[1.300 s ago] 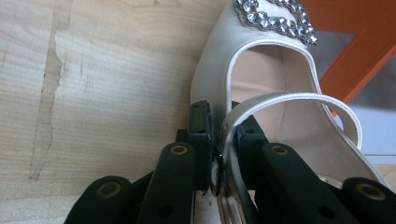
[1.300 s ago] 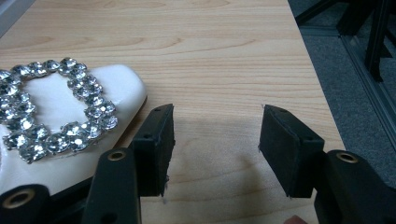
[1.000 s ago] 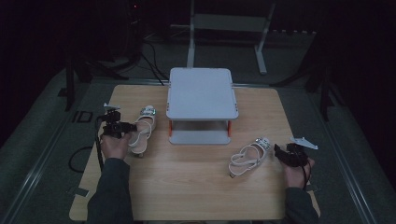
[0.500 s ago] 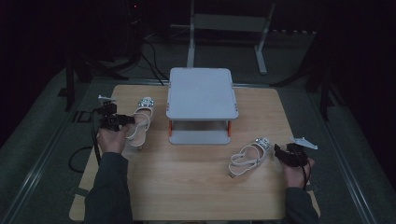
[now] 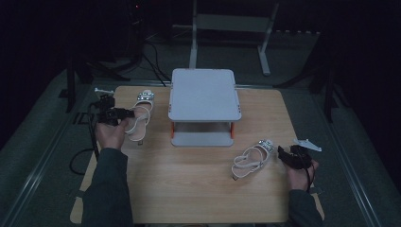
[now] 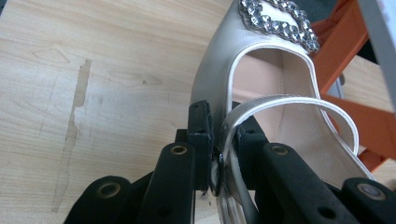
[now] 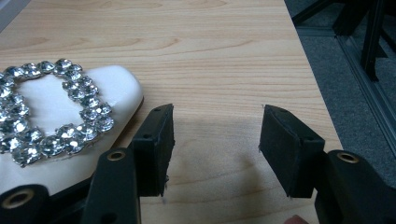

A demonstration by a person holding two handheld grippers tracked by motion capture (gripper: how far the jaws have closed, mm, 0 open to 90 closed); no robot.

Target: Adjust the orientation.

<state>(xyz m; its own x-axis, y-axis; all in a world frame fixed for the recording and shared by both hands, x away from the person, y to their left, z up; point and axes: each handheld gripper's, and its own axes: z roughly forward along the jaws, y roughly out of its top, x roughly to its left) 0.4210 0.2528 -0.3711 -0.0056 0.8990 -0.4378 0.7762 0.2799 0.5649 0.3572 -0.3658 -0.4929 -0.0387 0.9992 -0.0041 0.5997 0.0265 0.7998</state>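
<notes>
A white sandal [image 5: 140, 115] with a rhinestone buckle hangs at the table's left, lifted off the wood. My left gripper [image 5: 124, 114] is shut on its thin heel strap [image 6: 225, 140], which runs between the black jaws in the left gripper view. The buckle [image 6: 279, 21] points away towards the stand's orange leg [image 6: 339, 46]. A second matching sandal [image 5: 251, 157] lies flat at the right front. My right gripper [image 5: 280, 152] rests just right of its toe, open, with bare wood between the pads [image 7: 216, 149]. That sandal's jewelled toe [image 7: 56, 112] sits left of the left jaw.
A grey two-tier stand [image 5: 204, 94] with orange legs occupies the table's middle back. The wooden table [image 5: 198, 189] ends close to the right gripper's right side, with dark floor beyond. Cables and metal frames lie behind the table.
My left gripper has risen and moved away towards the table's back left, carrying the sandal up off the wood. The right gripper and its sandal have stayed put.
</notes>
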